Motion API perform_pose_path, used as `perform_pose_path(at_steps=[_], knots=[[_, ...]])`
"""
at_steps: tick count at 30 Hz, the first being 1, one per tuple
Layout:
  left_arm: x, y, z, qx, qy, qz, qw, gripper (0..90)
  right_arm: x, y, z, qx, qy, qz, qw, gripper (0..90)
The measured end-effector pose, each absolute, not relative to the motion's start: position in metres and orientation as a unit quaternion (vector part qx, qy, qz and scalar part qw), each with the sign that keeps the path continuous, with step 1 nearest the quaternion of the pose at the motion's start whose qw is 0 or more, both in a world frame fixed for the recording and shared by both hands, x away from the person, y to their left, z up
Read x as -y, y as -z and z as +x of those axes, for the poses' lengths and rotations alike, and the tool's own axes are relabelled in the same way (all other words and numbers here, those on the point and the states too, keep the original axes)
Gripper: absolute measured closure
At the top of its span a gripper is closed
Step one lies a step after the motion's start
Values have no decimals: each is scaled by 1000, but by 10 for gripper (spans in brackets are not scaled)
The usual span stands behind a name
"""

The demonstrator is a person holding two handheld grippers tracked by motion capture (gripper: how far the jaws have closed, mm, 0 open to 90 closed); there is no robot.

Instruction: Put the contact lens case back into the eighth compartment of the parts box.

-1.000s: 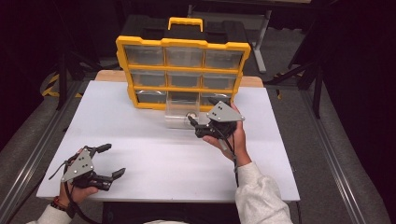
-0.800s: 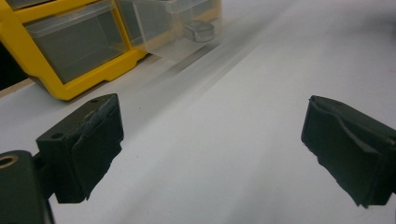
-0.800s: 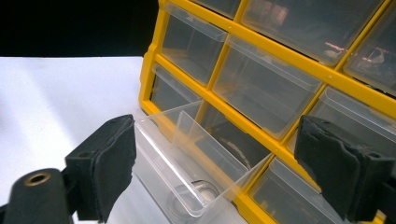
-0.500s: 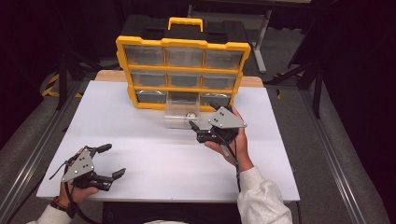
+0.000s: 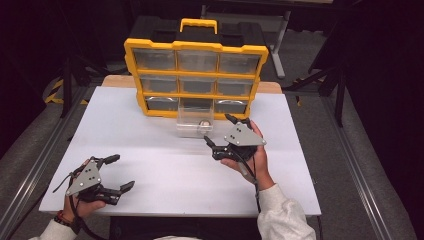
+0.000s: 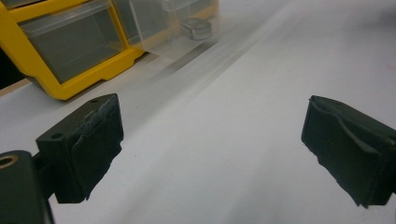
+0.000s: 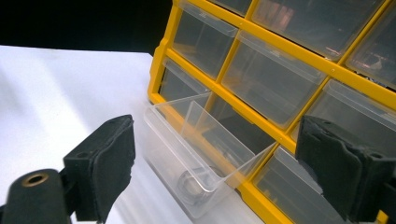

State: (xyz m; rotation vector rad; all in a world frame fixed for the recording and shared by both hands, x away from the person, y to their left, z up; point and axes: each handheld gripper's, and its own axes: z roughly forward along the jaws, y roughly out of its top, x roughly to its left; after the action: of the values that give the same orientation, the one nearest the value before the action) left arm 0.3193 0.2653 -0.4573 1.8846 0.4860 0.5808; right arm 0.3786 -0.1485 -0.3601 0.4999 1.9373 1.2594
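The right gripper hovers just beside the pulled-out clear drawer of the yellow organizer, jaws wide, having just opened further (nothing between them). The left gripper rests wide open on the white table.

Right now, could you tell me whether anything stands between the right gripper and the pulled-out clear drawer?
Nothing visible does. The right gripper, jaws open and empty, sits just right of the clear drawer, which juts from the yellow organizer, with only bare white table between them.

Both grippers empty — fingers spread wide
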Motion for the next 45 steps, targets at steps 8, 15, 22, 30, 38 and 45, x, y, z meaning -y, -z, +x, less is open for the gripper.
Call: perform_pose_path(at_steps=[8, 15, 22, 30, 38, 45], knots=[[-265, 457, 319, -200, -244, 790, 525, 65, 150, 365, 370, -765, -485, 191, 380, 134], [-264, 457, 319, -199, -242, 792, 523, 66, 156, 370, 363, -767, -480, 187, 383, 134], [-263, 458, 319, -200, -243, 793, 522, 65, 163, 372, 356, -764, -481, 187, 387, 136], [-262, 458, 319, -199, -244, 793, 522, 66, 170, 376, 349, -769, -471, 188, 389, 136], [-262, 458, 319, -198, -244, 793, 521, 66, 177, 383, 345, -773, -464, 190, 389, 136], [-262, 458, 319, -198, -244, 794, 520, 66, 183, 390, 340, -774, -462, 191, 389, 138]])
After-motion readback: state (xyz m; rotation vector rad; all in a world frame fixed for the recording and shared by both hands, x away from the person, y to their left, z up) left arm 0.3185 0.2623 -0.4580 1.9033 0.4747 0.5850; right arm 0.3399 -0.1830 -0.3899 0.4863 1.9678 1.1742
